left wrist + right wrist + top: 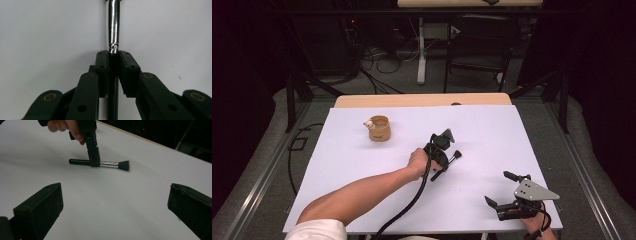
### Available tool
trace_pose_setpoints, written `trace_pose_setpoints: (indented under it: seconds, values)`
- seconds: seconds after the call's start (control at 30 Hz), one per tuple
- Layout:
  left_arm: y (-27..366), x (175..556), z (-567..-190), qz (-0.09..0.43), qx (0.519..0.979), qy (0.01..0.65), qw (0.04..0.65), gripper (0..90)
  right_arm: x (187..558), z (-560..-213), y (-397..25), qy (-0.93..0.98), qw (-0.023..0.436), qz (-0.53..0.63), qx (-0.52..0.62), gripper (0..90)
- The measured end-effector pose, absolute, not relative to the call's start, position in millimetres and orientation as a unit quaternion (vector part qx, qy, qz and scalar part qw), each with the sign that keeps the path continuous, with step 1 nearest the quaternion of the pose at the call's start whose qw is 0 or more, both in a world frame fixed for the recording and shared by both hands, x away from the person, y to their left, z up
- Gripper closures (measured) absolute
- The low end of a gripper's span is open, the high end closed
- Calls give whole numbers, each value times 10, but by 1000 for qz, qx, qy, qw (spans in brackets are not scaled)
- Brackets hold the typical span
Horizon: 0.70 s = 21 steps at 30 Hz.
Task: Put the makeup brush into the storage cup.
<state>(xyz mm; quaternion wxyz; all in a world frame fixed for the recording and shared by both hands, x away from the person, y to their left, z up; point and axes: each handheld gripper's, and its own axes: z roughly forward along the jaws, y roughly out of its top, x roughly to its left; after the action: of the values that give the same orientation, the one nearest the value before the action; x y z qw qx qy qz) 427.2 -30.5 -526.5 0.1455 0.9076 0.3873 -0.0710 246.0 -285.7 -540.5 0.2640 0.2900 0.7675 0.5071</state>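
A small brush [110, 163] with a black handle, silver ferrule [113, 27] and black bristles lies level at the white table [357, 170], near its middle. My left gripper [443, 162] comes down on it from above and is shut on the handle just behind the ferrule, as the left gripper view [113, 53] shows. I cannot tell whether the brush touches the surface. In the right gripper view the left gripper [94, 162] pinches the brush [453, 157]. My right gripper [500, 189] rests at the front right corner, jaws wide open [115, 187], nothing between them.
A tan cup [379, 128] with a small white piece on its rim stands at the back left of the table. The left gripper's cable [412, 200] trails toward the front edge. Beyond the far wooden edge [422, 100] are a chair and floor cables.
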Motion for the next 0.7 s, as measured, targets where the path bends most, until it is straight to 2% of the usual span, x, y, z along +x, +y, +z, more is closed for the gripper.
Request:
trace_pose_setpoints:
  seconds: [0.43,0.7]
  values:
    - [-285,4236,-5220,-57,921,350,164,789,2462,-5408,-2854,766,266,508,291,0]
    - [-206,4227,-5093,-32,919,336,203,789,2463,-5408,-2854,766,266,508,291,0]
